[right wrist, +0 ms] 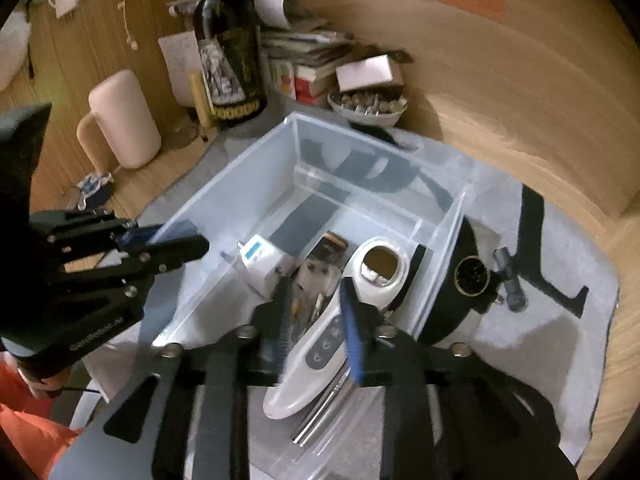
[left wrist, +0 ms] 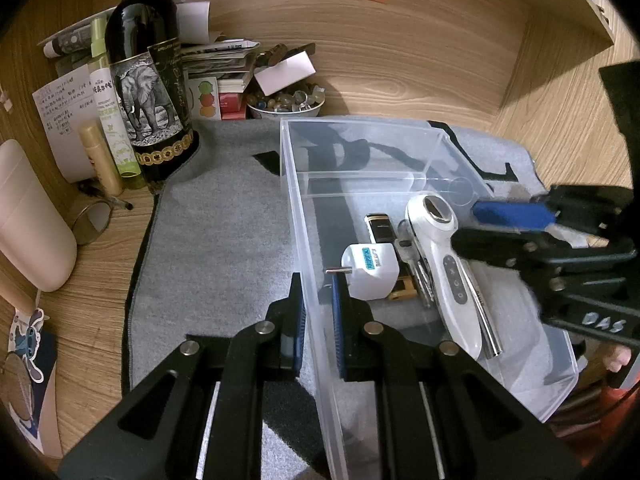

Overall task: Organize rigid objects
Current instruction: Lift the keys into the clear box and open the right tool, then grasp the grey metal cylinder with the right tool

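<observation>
A clear plastic bin (left wrist: 296,208) (right wrist: 224,200) stands on a grey mat. In it lie a white handheld device (left wrist: 444,256) (right wrist: 320,344), a white plug adapter (left wrist: 370,272) (right wrist: 260,260), a black and gold lighter (left wrist: 380,228), keys and a metal rod (left wrist: 490,332). My left gripper (left wrist: 318,300) (right wrist: 176,236) is shut on the bin's left wall, one finger on each side. My right gripper (right wrist: 316,316) (left wrist: 492,228) hovers open over the white device inside the bin, holding nothing.
A wine bottle (left wrist: 148,80), a spray bottle, a pink container (left wrist: 28,220), stacked books and a bowl of stones (left wrist: 284,104) crowd the back left. A black round object (right wrist: 472,280) and a small grey piece (right wrist: 510,280) lie on the mat right of the bin.
</observation>
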Action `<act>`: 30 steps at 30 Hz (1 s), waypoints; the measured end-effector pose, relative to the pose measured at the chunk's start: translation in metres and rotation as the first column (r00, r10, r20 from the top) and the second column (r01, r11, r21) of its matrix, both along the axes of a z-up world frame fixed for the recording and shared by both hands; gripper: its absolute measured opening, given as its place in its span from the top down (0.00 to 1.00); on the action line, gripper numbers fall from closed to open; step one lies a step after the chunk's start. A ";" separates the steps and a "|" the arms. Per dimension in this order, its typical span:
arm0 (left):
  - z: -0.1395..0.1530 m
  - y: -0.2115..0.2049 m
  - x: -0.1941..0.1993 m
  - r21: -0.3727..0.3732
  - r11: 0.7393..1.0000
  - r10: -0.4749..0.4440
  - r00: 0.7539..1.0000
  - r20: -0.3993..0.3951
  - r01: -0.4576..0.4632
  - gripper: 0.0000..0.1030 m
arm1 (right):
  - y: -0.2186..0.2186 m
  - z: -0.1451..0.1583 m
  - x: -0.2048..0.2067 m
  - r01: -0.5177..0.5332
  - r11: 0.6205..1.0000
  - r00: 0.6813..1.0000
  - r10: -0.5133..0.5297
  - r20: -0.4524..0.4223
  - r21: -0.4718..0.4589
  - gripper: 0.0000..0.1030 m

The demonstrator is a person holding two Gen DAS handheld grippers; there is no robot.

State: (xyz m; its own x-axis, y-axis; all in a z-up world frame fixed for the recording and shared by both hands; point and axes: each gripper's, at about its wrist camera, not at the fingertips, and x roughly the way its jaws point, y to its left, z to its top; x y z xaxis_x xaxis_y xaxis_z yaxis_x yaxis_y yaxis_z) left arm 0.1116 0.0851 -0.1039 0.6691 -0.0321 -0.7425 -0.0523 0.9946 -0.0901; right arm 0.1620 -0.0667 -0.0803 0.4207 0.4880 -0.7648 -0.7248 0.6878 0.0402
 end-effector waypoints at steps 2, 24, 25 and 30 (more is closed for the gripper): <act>0.000 0.000 0.000 0.001 1.000 0.000 1.000 0.000 0.000 0.89 | -0.004 0.008 -0.001 0.013 1.000 1.000 -0.014 0.023 0.024 0.58; 0.000 -0.001 0.000 0.000 1.000 0.001 1.000 0.001 -0.001 0.89 | -0.095 0.005 0.074 0.415 0.904 0.897 -0.425 0.117 0.106 0.20; 0.000 -0.001 0.000 0.000 1.000 0.002 1.000 0.000 -0.002 0.89 | -0.098 -0.001 0.077 0.425 0.900 0.895 -0.434 0.106 0.095 0.20; 0.000 -0.001 0.000 0.000 1.000 0.002 1.000 0.000 -0.002 0.89 | -0.106 -0.037 0.097 0.467 0.884 0.883 -0.467 0.051 0.024 0.20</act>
